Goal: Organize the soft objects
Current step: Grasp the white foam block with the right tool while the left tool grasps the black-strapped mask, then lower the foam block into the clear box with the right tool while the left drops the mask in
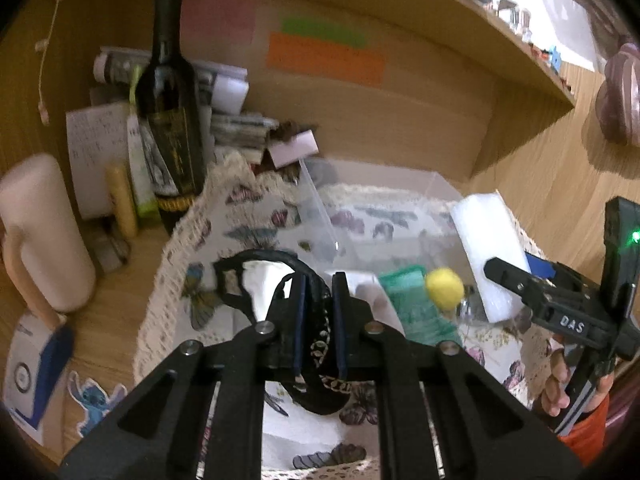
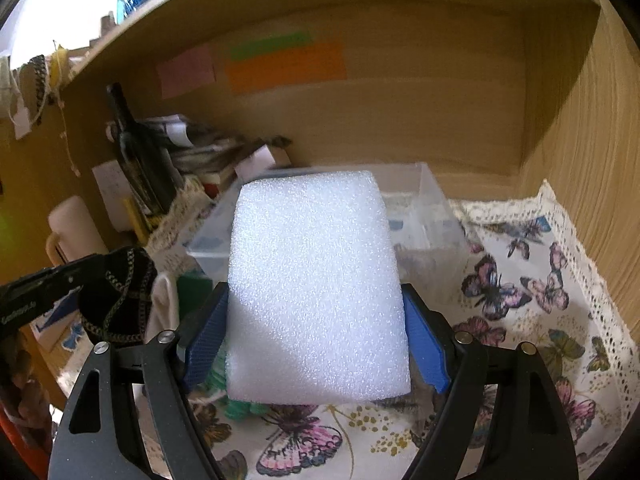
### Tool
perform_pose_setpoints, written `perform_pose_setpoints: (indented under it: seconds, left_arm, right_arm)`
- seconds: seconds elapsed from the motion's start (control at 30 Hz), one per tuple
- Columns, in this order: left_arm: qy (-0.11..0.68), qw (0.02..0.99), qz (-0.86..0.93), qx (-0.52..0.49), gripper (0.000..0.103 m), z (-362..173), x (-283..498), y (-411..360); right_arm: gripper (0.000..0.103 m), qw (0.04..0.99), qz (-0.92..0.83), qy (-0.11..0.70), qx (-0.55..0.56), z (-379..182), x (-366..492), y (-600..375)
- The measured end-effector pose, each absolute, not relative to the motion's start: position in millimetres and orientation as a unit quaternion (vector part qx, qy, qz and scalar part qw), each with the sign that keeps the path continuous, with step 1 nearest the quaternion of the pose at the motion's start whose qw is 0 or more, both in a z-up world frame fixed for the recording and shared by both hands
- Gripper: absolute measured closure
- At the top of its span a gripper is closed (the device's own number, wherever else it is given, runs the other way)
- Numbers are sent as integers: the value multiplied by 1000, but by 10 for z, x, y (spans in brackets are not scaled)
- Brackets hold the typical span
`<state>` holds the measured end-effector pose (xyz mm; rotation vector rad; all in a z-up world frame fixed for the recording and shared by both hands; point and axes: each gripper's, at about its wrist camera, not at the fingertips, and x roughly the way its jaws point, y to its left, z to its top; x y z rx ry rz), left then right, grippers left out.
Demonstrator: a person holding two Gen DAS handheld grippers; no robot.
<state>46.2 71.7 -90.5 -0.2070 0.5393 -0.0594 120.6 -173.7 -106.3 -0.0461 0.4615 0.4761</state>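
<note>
A wooden desk alcove under a shelf frames the scene, its floor covered by a lace-edged butterfly cloth (image 2: pixel 516 292) with a clear plastic bin (image 2: pixel 432 204) standing on it toward the back wall; a dark wine bottle (image 1: pixel 170 112) and stacked papers crowd the left corner.

The right gripper (image 2: pixel 316 336) has its blue pads pressed against both sides of a white foam block (image 2: pixel 316 280), which it holds raised in front of the bin. The left gripper (image 1: pixel 319 308) is clamped on a black fabric item with a chain print (image 1: pixel 320 344), which loops up and hangs below the jaws; what kind of item it is cannot be made out. A yellow pom-pom (image 1: pixel 444 286) and a green mesh piece (image 1: pixel 408 296) lie on the cloth near the bin.

The step in hand appears to be carrying the foam to the bin. To do it well, the squeeze should stay light enough not to dent the foam, and the block should clear the near wall before being lowered flat, since it looks nearly as wide as the opening. The right gripper points forward and slightly down, level with the bin's rim; from the left wrist view it reaches in from the right with the person's hand (image 1: pixel 560 384) behind it. The left gripper sits lower, over the cloth's near edge.
</note>
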Motion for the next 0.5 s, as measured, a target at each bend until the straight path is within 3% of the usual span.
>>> perform_pose_setpoints:
  seconds: [0.5]
  left_arm:
    - [167, 983, -33, -72, 91, -93, 722, 493]
  right_arm:
    - [24, 960, 223, 166, -26, -497, 1281, -1873]
